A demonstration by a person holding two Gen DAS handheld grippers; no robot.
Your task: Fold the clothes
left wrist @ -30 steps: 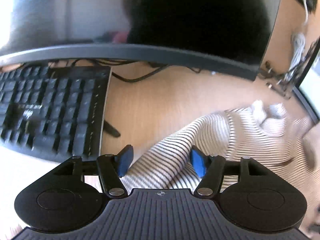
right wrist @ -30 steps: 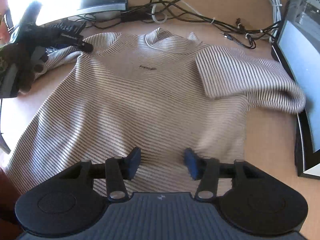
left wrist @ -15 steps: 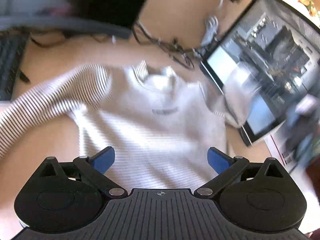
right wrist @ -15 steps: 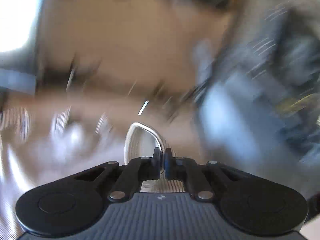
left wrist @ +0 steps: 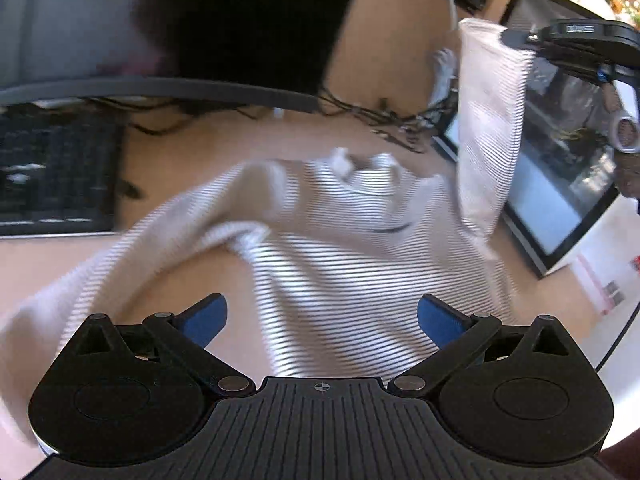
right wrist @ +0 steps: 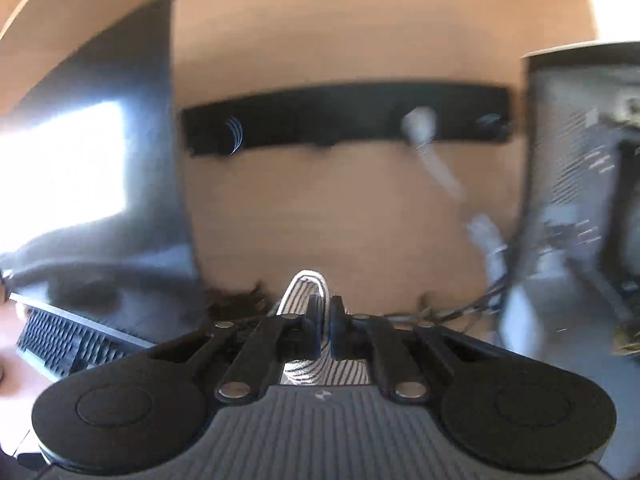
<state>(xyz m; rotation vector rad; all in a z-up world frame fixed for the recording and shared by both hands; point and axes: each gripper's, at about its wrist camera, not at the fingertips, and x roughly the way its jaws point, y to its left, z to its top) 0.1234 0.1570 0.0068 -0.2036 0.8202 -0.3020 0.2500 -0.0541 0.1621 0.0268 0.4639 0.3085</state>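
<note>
A white shirt with thin dark stripes [left wrist: 352,256] lies spread on the wooden desk in the left wrist view. Its right sleeve [left wrist: 490,120] hangs lifted in the air, pinched at the top by my right gripper [left wrist: 516,36]. In the right wrist view my right gripper [right wrist: 325,320] is shut on a fold of the striped sleeve [right wrist: 306,284], which sticks up between the fingers. My left gripper [left wrist: 322,320] is wide open and empty, hovering above the shirt's lower body. The left sleeve [left wrist: 120,264] trails toward the lower left.
A black keyboard [left wrist: 56,176] lies at the left and a large monitor [left wrist: 200,24] stands behind it. A tangle of cables [left wrist: 384,116] lies at the back. A second screen [left wrist: 560,184] stands at the right. A black power strip [right wrist: 344,118] is on the wall.
My right gripper closed on the right sleeve and lifted it high off the desk. My left gripper let go of the left sleeve, opened wide and swung over the shirt's body.
</note>
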